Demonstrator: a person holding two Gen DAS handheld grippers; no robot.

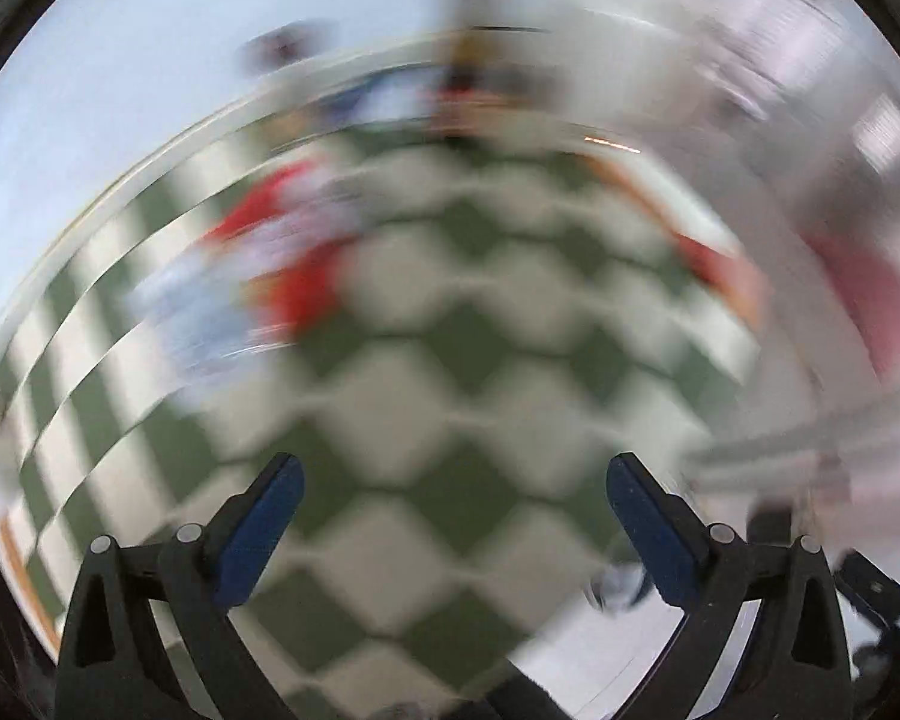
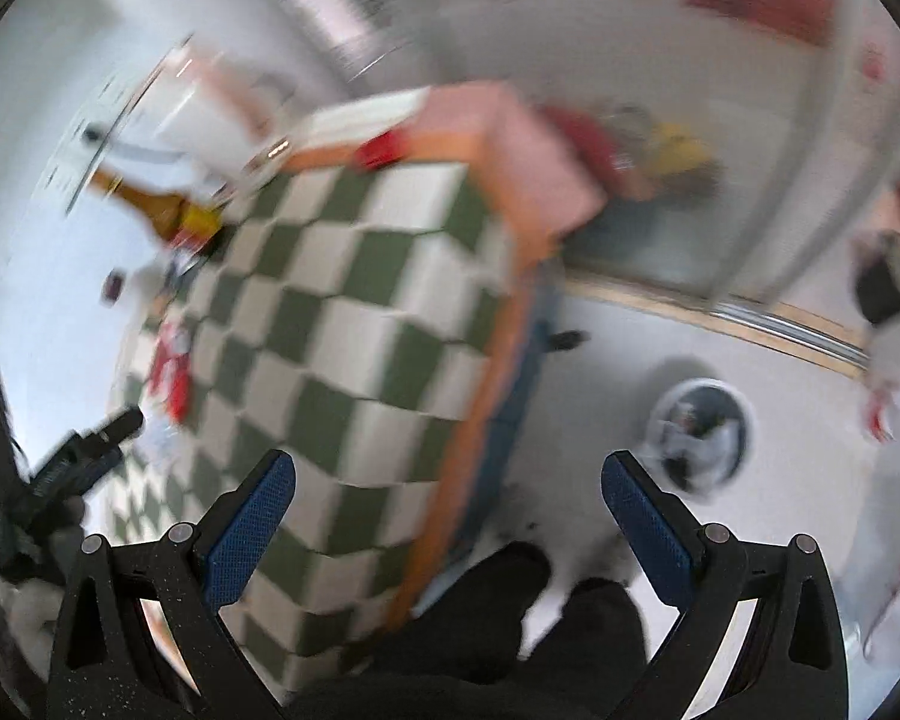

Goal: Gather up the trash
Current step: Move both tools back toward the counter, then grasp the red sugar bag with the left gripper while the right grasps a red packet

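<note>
Both views are smeared by motion. My left gripper (image 1: 453, 474) hangs open over a green and white checkered tabletop (image 1: 450, 360), nothing between its blue pads. A blurred red and white wrapper (image 1: 282, 252) lies on the cloth up and to the left. My right gripper (image 2: 447, 471) is open too, empty, above the table's orange edge (image 2: 480, 396). In the right wrist view a red and white wrapper (image 2: 171, 372) lies near the table's left side, a brown bottle (image 2: 156, 204) lies at the far end, and a round trash bin (image 2: 699, 435) holding scraps stands on the pale floor.
A person's dark legs and shoes (image 2: 510, 612) stand beside the table by the right gripper. The left gripper's body (image 2: 72, 468) shows at that view's left edge. Red and yellow things (image 2: 636, 150) lie past the far corner. A metal floor strip (image 2: 750, 312) runs behind the bin.
</note>
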